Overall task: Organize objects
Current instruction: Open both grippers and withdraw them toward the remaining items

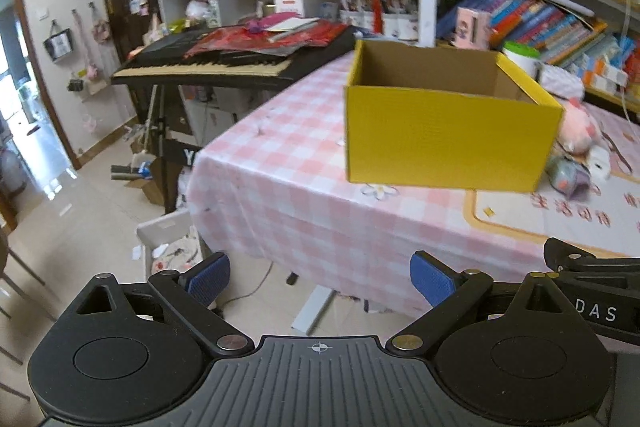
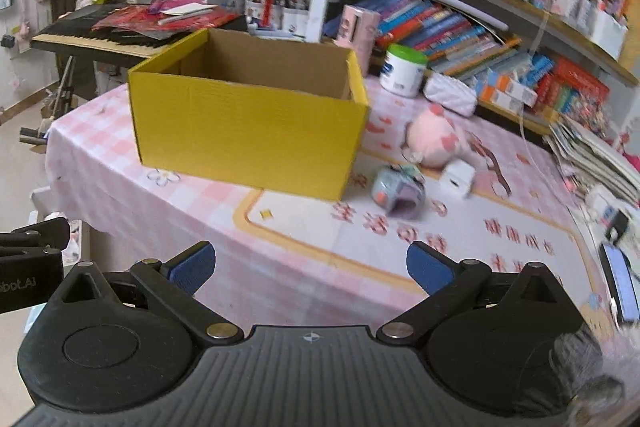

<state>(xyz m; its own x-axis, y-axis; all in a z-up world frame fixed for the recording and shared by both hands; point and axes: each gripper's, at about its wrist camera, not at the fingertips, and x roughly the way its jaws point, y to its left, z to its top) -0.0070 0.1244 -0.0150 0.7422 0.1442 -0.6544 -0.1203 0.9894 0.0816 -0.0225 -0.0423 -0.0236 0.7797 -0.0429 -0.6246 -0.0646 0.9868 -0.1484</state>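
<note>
An open yellow cardboard box stands on the pink checked tablecloth; it also shows in the left wrist view. Its visible inside looks bare. To its right lie a pink plush toy, a small white cube and a grey-purple pouch-like item. My right gripper is open and empty, held near the table's front edge, well short of these things. My left gripper is open and empty, off the table's front-left corner, above the floor.
A white jar with a green lid and a pencil case sit behind the toys. Bookshelves line the right. A keyboard piano stands behind the table's left end. A phone lies at the right edge. A bin is on the floor.
</note>
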